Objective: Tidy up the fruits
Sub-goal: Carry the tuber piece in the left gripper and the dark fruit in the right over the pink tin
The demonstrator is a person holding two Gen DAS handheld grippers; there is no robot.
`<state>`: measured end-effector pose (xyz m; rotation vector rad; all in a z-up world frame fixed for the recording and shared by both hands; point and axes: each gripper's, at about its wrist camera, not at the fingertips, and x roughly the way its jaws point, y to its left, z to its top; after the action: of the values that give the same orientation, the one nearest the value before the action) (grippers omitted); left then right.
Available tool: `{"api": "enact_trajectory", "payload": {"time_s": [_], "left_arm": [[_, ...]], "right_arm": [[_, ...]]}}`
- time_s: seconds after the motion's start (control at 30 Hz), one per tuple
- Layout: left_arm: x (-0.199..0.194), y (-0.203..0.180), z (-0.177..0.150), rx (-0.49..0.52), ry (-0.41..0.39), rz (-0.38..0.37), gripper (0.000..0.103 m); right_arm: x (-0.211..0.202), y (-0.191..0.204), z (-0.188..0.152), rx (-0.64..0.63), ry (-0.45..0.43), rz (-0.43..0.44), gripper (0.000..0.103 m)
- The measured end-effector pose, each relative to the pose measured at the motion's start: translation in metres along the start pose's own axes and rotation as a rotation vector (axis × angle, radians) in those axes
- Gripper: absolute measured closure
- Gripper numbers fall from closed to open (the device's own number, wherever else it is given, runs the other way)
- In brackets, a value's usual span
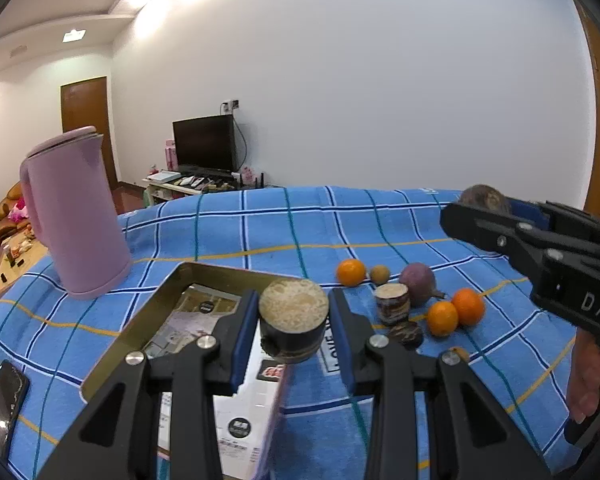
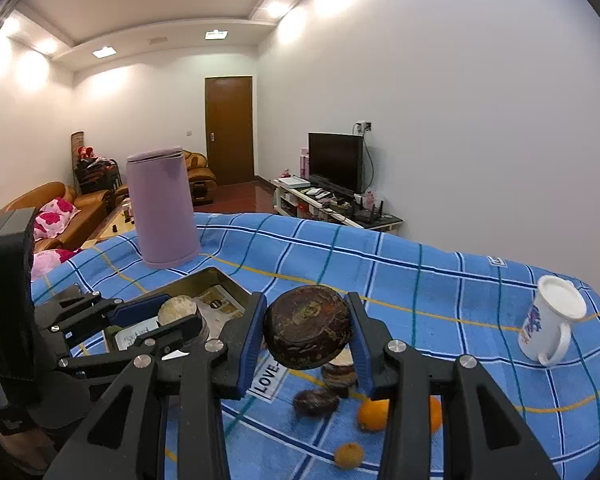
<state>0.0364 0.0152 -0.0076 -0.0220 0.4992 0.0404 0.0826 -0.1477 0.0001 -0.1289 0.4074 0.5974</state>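
My left gripper [image 1: 293, 304] is shut on a short sugarcane piece [image 1: 294, 326] with dark skin and a pale cut top. It hovers over the right part of an open metal tin [image 1: 140, 320] lined with printed paper. My right gripper [image 2: 307, 310] is shut on a dark brown round fruit [image 2: 308, 328], held above the cloth to the right of the tin [image 2: 216, 280]. On the cloth lie three oranges [image 1: 442, 318], a purple round fruit [image 1: 418, 282], a small yellow fruit [image 1: 379, 274], another cane piece [image 1: 392, 304] and a dark chunk [image 1: 406, 334].
A pink kettle [image 1: 74, 216] stands behind the tin on the blue checked cloth [image 1: 260, 232]. A white mug [image 2: 552, 328] sits at the far right. A phone [image 1: 2, 404] lies near the left edge. A hand [image 1: 588, 380] grips the right tool.
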Motion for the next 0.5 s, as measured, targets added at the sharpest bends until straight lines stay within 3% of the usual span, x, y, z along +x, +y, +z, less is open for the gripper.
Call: {"api": "enact_trajectory", "payload": {"time_s": [0.5], "left_arm": [[0.004, 0.027, -0.002, -0.028, 0.009, 0.052, 0.066]], "right_arm": [[0.029, 0.026, 0.01, -0.045, 0.019, 0.041, 0.061]]}}
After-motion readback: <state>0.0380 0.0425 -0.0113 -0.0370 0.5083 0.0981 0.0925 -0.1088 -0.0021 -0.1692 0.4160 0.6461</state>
